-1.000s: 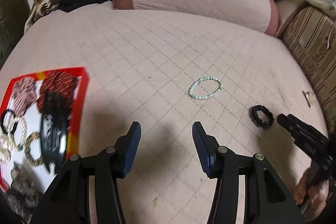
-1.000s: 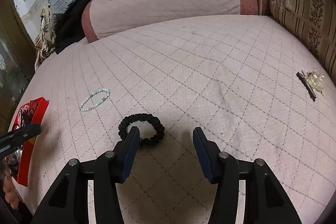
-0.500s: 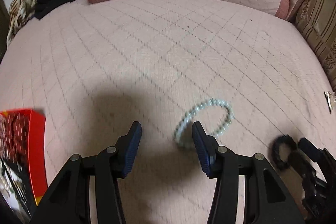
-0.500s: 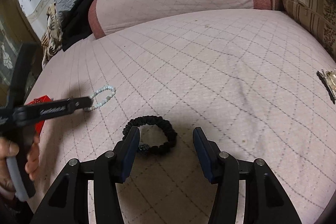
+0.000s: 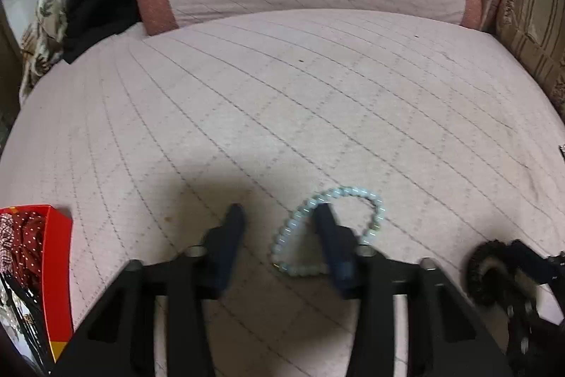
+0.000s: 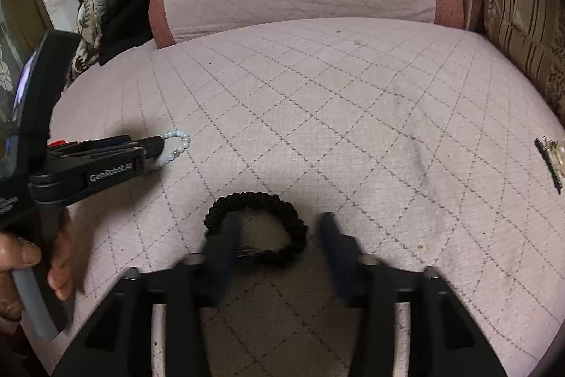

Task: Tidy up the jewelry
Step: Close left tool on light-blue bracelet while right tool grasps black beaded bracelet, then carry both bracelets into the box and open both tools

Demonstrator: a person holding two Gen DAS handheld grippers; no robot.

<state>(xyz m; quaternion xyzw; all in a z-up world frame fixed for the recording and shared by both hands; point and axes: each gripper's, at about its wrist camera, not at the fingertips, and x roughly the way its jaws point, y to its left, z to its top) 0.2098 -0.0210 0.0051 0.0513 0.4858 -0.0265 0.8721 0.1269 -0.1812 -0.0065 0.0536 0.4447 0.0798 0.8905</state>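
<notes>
Red tray [image 5: 58, 257] left — hair clip [image 6: 551, 158] right

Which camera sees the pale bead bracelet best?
The left wrist view: the bead bracelet lies close and large, one left-gripper finger inside its loop. The right wrist view shows it small and far off, partly hidden behind the left gripper.
</notes>
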